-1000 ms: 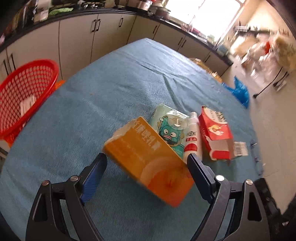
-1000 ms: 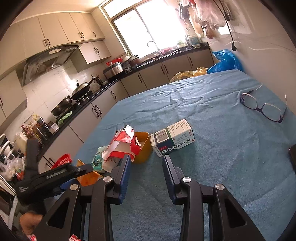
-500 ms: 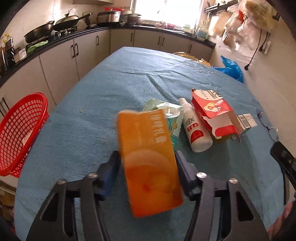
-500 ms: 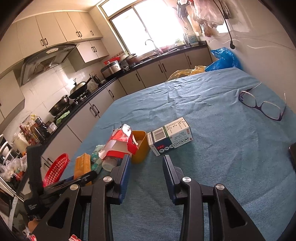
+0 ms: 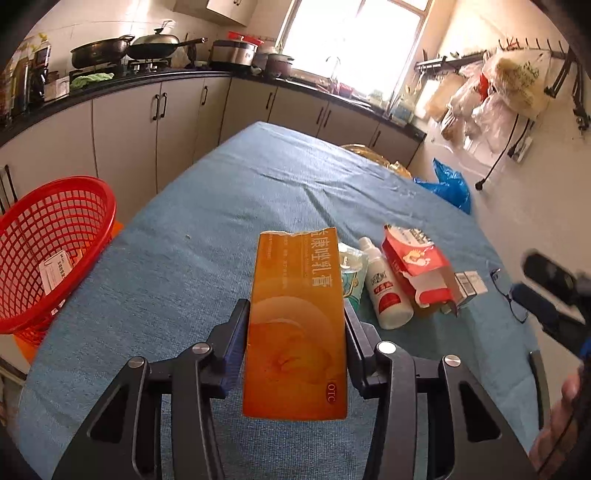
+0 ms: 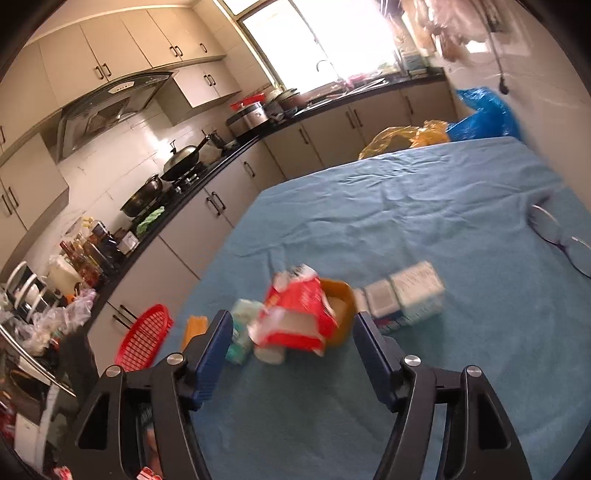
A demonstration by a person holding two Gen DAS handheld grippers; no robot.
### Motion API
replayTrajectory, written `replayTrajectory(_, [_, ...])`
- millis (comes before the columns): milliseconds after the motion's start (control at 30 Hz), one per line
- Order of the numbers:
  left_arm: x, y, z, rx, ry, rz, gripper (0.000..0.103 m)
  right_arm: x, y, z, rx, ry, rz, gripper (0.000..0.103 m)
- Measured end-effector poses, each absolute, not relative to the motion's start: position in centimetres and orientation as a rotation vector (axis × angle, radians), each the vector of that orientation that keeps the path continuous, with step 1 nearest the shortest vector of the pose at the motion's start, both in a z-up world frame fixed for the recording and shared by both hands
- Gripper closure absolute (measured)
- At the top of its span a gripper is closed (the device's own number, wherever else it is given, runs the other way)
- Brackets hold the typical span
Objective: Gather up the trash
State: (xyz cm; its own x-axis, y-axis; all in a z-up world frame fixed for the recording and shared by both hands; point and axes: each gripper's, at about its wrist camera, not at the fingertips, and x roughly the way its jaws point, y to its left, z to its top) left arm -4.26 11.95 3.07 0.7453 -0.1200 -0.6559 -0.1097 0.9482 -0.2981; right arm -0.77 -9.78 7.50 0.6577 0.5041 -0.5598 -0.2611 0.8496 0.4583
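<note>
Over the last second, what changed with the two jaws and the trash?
The left gripper closed its jaws on the orange box and lifted it upright. The right gripper just opened its jaws, empty, facing the red carton. Red basket, bottle and glasses stayed put.

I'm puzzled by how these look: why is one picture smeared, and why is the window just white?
Right wrist view: motion blur smears the red torn packet and white box. Left wrist view: sharp on the orange box, blurred only at the right edge. Both views: the window is blown out by daylight, and the fisheye lens bends straight edges.
</note>
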Motion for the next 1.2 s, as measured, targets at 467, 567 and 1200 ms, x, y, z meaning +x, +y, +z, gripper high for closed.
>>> replayTrajectory(467, [-4.7, 12.0, 3.4, -0.336, 0.695, -0.02, 0.058, 5.8, -4.0, 3.2, 0.246, 0.932, 0.427, 0.042])
replayTrajectory(567, [-4.6, 12.0, 3.4, -0.333, 0.696, -0.021, 0.058, 5.9, -4.1, 2.5, 0.236, 0.931, 0.441, 0.047])
replayTrajectory(1200, [-4.2, 10.8, 4.6, -0.223, 0.632, 0.069, 0.057, 1.4, -4.6, 6.8, 0.185, 0.649, 0.452, 0.061])
